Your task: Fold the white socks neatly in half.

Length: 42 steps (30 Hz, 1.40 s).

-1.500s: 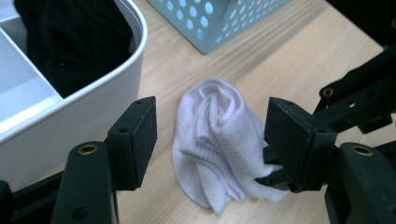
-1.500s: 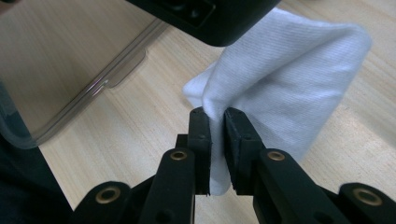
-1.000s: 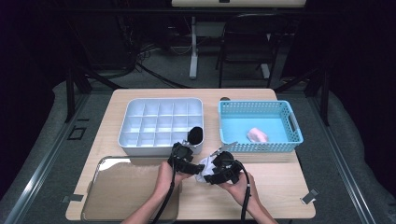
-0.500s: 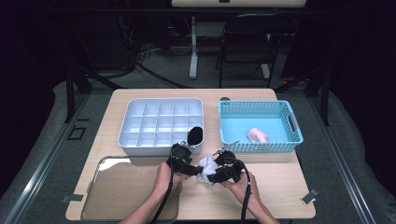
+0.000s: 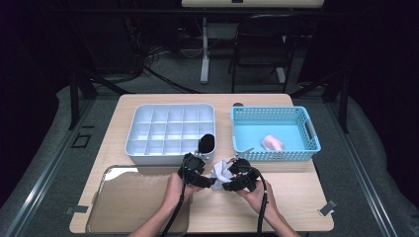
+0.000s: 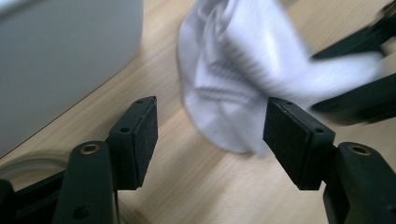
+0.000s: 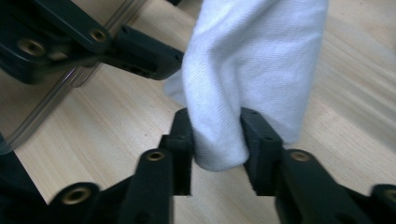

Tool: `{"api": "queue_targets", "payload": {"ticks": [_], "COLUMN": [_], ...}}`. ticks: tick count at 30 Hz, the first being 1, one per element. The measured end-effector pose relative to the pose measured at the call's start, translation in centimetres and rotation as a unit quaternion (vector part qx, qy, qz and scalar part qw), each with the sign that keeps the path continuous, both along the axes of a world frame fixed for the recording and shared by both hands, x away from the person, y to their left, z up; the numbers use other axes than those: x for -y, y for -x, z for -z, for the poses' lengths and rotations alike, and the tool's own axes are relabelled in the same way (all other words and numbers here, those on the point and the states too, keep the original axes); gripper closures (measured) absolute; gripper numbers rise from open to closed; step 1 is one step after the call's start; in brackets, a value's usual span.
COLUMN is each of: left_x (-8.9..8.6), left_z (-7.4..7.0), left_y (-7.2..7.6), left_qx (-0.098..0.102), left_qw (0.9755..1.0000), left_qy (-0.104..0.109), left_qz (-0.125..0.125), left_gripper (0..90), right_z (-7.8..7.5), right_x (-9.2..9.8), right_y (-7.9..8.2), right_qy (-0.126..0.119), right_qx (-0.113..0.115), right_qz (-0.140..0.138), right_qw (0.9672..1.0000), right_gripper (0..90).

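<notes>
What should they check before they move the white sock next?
1. Right gripper has the white sock: ok. Its jaws have just been closing and the pads press the sock's folded end.
2. Left gripper has the sock: not ok. Its jaws stand open and the sock lies just past them.
3. Sock is off the table: cannot tell.
4. Divided grey tray has free compartments: ok, most look empty, with a dark thing in the near right one.
5. Blue basket has room: ok, one pink thing lies inside.
</notes>
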State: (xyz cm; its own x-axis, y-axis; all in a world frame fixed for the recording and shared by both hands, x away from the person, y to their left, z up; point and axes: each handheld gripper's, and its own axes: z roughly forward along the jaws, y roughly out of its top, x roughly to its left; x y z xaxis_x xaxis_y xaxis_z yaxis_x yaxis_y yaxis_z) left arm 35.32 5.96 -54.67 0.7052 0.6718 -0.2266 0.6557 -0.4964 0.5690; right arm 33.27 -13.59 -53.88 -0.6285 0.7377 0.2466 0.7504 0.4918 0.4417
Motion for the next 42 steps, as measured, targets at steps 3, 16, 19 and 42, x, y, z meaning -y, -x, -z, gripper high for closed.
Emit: {"api": "queue_targets", "payload": {"ticks": [3, 16, 19, 42], "left_x": [-0.3, -0.3, 0.0, 0.1], "left_z": [-0.9, 0.2, 0.5, 1.7], "left_y": [0.1, -0.9, -0.8, -1.0], "left_qx": [0.013, -0.021, -0.034, -0.098], "left_qw": [0.9994, 0.9981, 0.9986, 0.9940], "left_qy": [0.030, 0.056, 0.040, 0.045], "left_qz": [-0.010, -0.016, -0.006, 0.018], "left_gripper": [34.9, 36.5, 38.1, 44.0], "right_z": [0.1, -0.1, -0.7, 0.5], "right_x": [-0.5, -2.1, -1.8, -1.2], "right_y": [0.1, 0.7, 1.0, 0.4], "right_qy": [0.003, 0.020, -0.006, 0.015], "right_qx": [0.004, -0.003, -0.015, -0.009], "right_qz": [-0.005, -0.053, -0.054, -0.015], "right_qw": [1.0000, 0.9984, 0.9984, 0.9997], "right_gripper": [74.8, 72.6, 67.2, 60.2]}}
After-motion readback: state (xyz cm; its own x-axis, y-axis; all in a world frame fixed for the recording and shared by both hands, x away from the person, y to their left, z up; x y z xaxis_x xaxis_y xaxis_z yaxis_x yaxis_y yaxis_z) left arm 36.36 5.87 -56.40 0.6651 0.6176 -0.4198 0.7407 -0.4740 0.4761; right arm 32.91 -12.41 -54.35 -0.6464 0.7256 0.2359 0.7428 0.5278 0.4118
